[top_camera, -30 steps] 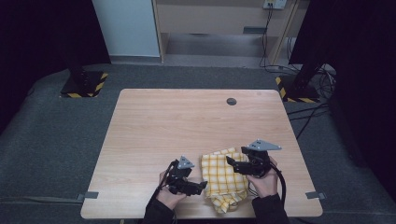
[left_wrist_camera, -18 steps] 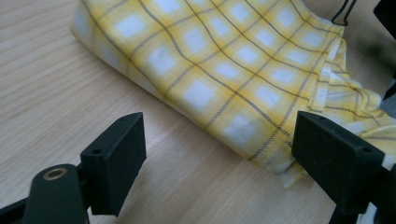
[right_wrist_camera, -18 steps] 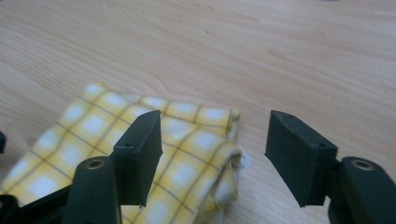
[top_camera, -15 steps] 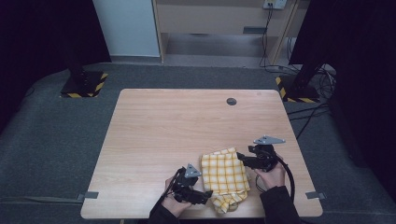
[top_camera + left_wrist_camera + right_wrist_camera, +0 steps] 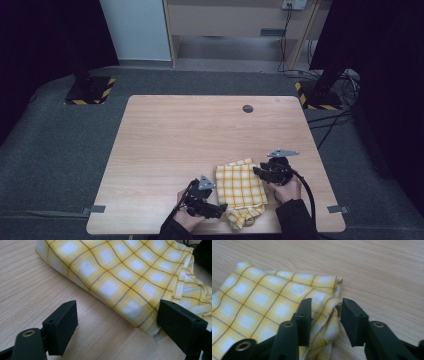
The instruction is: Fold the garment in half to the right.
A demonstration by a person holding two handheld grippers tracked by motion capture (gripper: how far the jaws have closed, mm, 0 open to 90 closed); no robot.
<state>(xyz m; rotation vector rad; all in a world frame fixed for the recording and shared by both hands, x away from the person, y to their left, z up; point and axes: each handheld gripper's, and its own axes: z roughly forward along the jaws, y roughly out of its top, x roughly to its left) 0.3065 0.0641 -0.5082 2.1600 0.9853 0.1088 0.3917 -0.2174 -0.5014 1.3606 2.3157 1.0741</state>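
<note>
A folded yellow checked cloth [image 5: 241,189] lies on the near right part of the wooden table [image 5: 200,140], its near end rumpled at the table's front edge. The left gripper [image 5: 220,209] sits just beside the cloth's near left corner, held by 1 hand [image 5: 186,216]. The right gripper [image 5: 257,171] meets the cloth's right edge. A small dark disc [image 5: 247,108] lies near the far edge.

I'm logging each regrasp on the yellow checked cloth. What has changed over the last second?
The right gripper came down onto the cloth's right edge; its jaws have just been closing around a raised fold without clearly pinching it yet. The left gripper slid toward the near table edge, jaws wide at the cloth's corner. The cloth has barely shifted.
</note>
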